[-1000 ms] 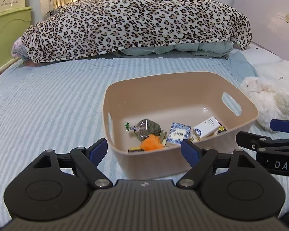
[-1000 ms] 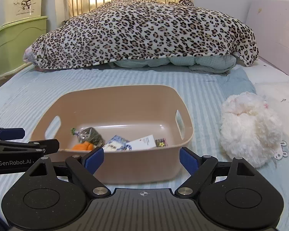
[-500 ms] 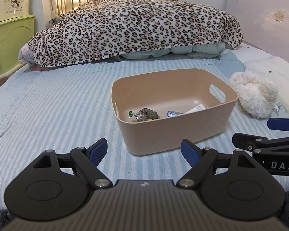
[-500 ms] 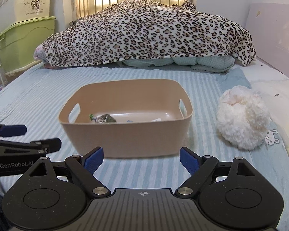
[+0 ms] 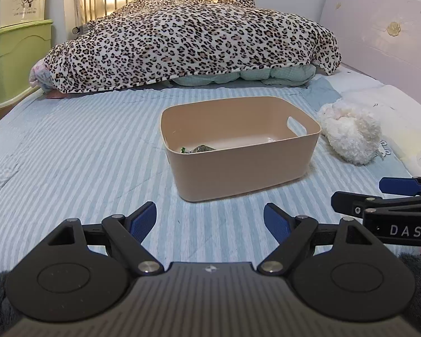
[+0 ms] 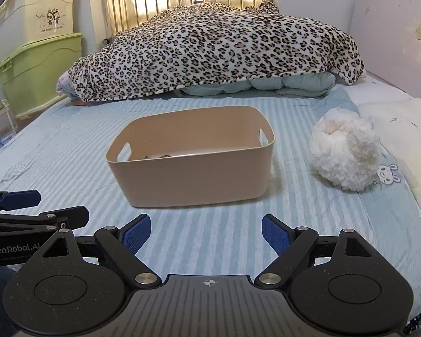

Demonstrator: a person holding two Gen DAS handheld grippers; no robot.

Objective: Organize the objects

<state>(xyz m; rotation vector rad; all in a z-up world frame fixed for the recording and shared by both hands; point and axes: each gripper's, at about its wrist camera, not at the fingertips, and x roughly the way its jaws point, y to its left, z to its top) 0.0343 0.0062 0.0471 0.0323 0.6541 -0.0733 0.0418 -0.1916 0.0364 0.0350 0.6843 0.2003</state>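
Right now both grippers hang low over the near part of the bed, side by side and well short of the beige bin [image 5: 244,165]. On the left gripper [image 5: 210,221] the blue-padded fingers [image 5: 143,220] stand wide apart with nothing between them, only striped sheet [image 5: 70,163] showing through the gap. The right gripper [image 6: 206,231] is the same: spread wide, holding nothing, its pads [image 6: 275,234] clear of everything. That bin sits squarely in the middle of the striped sheet, upright, with a cut-out handle in each short wall. From this low angle most of what it holds is hidden by the near wall; only a dark little packet [image 5: 203,148] with a bit of green beside it peeks over the rim at the left end. A fluffy white plush [image 6: 343,154] lies on the sheet to the right of the bin, near it but not touching. Behind them a leopard-print blanket [image 6: 216,50] is heaped across the far end of the bed, and green and cream storage boxes [image 6: 39,67] are stacked at the left wall.
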